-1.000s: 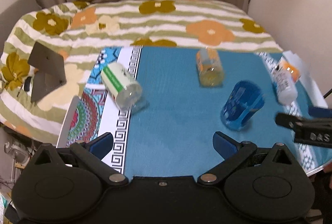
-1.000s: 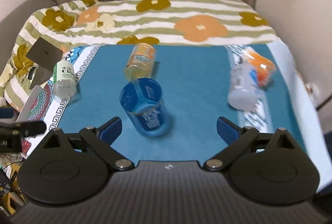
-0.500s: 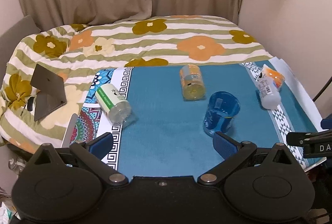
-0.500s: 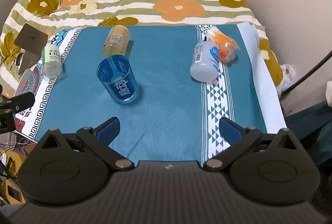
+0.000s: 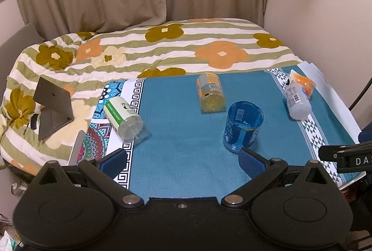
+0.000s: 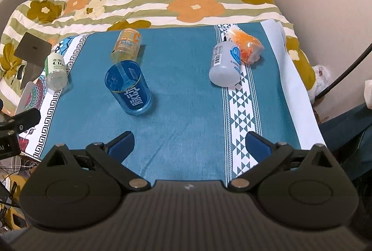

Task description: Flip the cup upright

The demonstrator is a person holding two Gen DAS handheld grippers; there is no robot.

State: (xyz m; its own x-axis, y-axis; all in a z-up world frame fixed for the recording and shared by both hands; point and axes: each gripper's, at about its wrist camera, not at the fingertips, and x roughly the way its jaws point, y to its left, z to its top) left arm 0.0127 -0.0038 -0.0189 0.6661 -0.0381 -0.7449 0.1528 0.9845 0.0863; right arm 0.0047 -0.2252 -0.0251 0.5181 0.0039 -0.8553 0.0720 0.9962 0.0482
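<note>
Cup upright, both claws empty
The blue cup [image 6: 128, 88] stood mouth-up at frame centre-left, seemingly done; left gripper [image 5: 183, 159] and right gripper [image 6: 188, 143] gaped apart, needing only to stay clear.

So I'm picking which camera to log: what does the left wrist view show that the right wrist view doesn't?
Only the left wrist view shows the open mouth of the orange-labelled clear cup lying on its side, and the barcode on the white plastic bottle.

Only the right wrist view shows white lettering on the side of the upright blue transparent cup, plus the white crumpled bag beside the bed.

Both show the teal cloth, the green-labelled clear bottle and an open tool.
</note>
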